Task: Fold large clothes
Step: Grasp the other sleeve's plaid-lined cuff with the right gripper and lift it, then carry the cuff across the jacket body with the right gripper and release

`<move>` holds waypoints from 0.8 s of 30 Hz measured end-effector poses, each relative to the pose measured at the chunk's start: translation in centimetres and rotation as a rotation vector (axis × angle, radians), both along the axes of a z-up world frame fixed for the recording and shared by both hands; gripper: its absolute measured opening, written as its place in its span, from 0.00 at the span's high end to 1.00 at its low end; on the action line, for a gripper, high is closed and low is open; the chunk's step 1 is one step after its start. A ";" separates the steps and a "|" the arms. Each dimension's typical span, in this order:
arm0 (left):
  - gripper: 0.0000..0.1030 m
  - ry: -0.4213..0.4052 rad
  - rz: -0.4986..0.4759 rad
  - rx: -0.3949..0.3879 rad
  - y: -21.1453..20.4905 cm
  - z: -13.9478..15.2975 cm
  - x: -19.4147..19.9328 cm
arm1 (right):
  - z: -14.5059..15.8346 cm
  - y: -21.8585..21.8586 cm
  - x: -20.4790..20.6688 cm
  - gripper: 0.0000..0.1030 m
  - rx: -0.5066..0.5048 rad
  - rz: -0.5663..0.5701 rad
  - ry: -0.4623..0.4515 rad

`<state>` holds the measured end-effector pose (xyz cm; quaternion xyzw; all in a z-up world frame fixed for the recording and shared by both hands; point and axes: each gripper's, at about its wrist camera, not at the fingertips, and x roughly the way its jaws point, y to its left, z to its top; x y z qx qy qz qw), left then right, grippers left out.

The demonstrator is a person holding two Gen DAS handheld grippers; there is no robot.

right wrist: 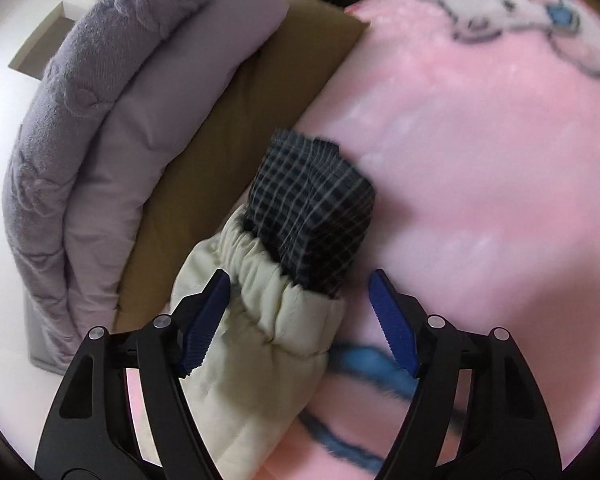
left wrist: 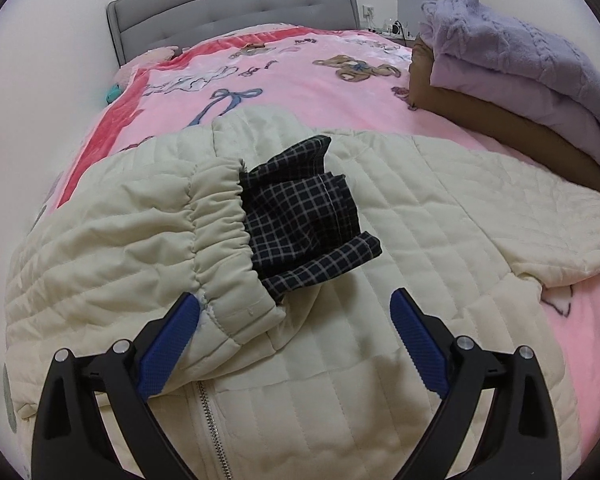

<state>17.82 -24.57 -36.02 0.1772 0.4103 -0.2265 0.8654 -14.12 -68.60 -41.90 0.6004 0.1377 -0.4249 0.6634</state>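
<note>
1. Left wrist view: the cream quilted jacket (left wrist: 340,240) lies spread across the pink blanket (left wrist: 292,76) on the bed, filling the lower half of the frame. One sleeve cuff (left wrist: 224,240) lies folded over the chest, its checked lining (left wrist: 304,224) poking out.
2. The left gripper (left wrist: 296,316) stands wide open, holding nothing, one pad touching that cuff.
3. Right wrist view: the right gripper (right wrist: 300,300) is also wide open, straddling the other sleeve cuff (right wrist: 268,304) at lower centre without clamping it.
4. Judgement: close on the elastic band, not the loose lining, then carry the sleeve across flat.
</note>
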 end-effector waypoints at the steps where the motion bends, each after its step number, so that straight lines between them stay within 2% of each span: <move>1: 0.09 -0.004 -0.002 0.006 -0.1 0.0 -0.1 | 0.1 0.1 0.5 0.26 -0.015 0.030 0.002; 2: 0.09 -0.006 -0.004 0.008 -0.1 -0.1 -0.1 | 0.3 0.5 0.9 0.28 -0.031 0.055 0.010; 4: 0.09 -0.006 -0.007 0.010 0.0 -0.1 -0.1 | 0.8 0.8 2.0 0.42 -0.075 0.105 0.075; 5: 0.09 -0.007 -0.007 0.010 -0.1 -0.1 -0.1 | 1.1 0.9 2.1 0.54 -0.095 0.116 0.097; 6: 0.09 -0.006 -0.009 0.014 -0.1 -0.1 -0.2 | 1.4 1.2 2.2 0.59 -0.101 0.116 0.091; 8: 0.08 -0.002 -0.014 0.034 -0.4 -0.4 -0.1 | 2.6 1.8 2.1 0.63 -0.124 0.128 0.045; 10: 0.06 0.017 -0.045 0.100 -1.0 -1.1 -0.2 | 4.5 2.5 2.4 0.65 -0.163 0.151 0.028; 12: 0.05 0.001 -0.070 0.141 -1.3 -1.2 -0.4 | 7.8 3.7 3.4 0.65 -0.237 0.199 0.002; 13: 0.05 0.008 -0.070 0.114 -1.0 -1.0 -0.3 | 10.6 4.9 4.3 0.65 -0.300 0.246 -0.030; 16: 0.05 0.078 -0.037 -0.038 0.8 0.2 0.4 | 16.7 7.9 7.0 0.66 -0.437 0.353 -0.087; 17: 0.05 0.097 -0.029 -0.070 1.3 0.5 0.7 | 19.6 9.7 8.5 0.66 -0.500 0.405 -0.129; 19: 0.05 0.125 0.002 -0.123 2.4 0.9 1.1 | 23.3 12.6 11.2 0.66 -0.592 0.507 -0.184; 22: 0.05 0.177 0.040 -0.189 3.9 1.1 1.1 | 27.0 17.4 16.3 0.66 -0.686 0.687 -0.212; 24: 0.05 0.196 0.050 -0.236 5.1 1.6 0.9 | 28.0 20.4 19.2 0.66 -0.728 0.794 -0.212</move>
